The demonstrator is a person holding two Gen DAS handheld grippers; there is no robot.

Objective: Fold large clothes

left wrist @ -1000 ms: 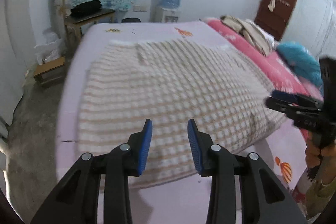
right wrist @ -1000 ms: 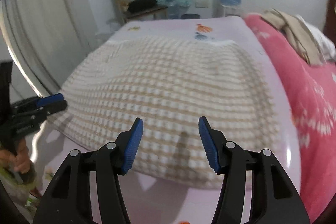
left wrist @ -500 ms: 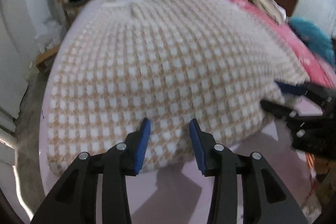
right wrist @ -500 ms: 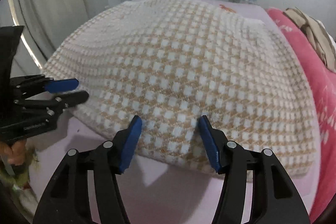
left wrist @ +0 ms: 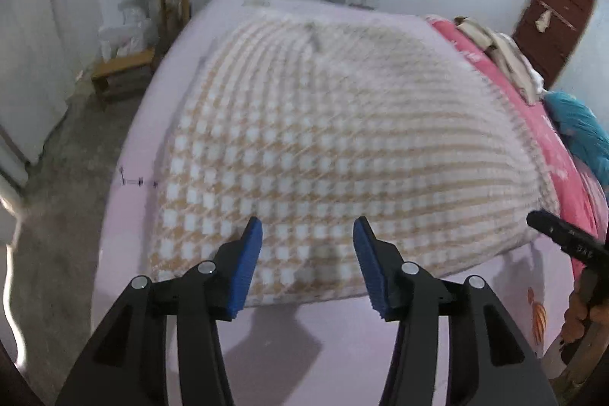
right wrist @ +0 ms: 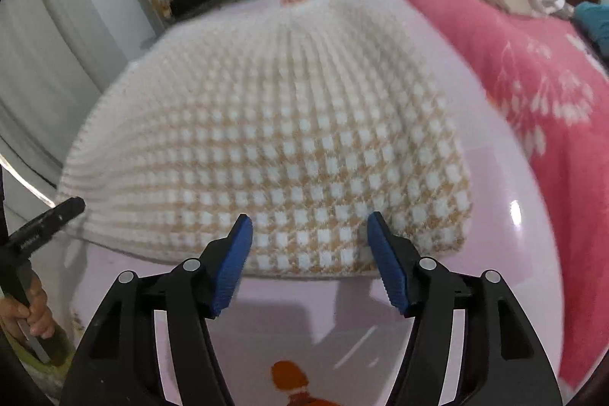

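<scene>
Checked garment (left wrist: 335, 147) spread flat on the lilac bedsheet (left wrist: 335, 341), both grippers poised at its near hem.
Left wrist view: the left gripper (left wrist: 307, 261) hangs over the hem, jaws opening, pads clear of the cloth; a pink blanket (left wrist: 563, 170) lies beyond. Right wrist view: the right gripper (right wrist: 309, 259) is over the hem near the garment's corner, jaws opening, nothing clamped.
</scene>
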